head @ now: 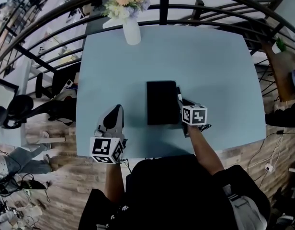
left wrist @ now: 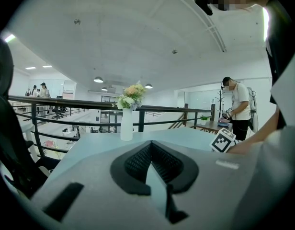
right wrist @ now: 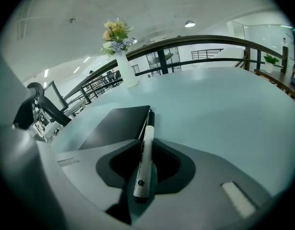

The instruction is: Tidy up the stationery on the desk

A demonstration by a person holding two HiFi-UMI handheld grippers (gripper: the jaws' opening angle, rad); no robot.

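Observation:
A black notebook point(head: 162, 102) lies flat in the middle of the light blue desk point(head: 209, 66). My right gripper point(head: 180, 103) is at the notebook's right edge, shut on a white marker point(right wrist: 144, 157) with a black cap. The marker points forward along the jaws, and its tip reaches the near right corner of the notebook point(right wrist: 116, 126). My left gripper point(head: 117, 110) hovers over the desk's front left part, shut with nothing between its jaws. In the left gripper view its closed jaws point(left wrist: 152, 152) fill the lower frame, and the right gripper's marker cube point(left wrist: 223, 140) shows at the right.
A white vase of flowers point(head: 131, 30) stands at the desk's far edge, left of centre. A black railing point(head: 209, 4) runs behind the desk. A person point(left wrist: 238, 107) stands at another table in the background.

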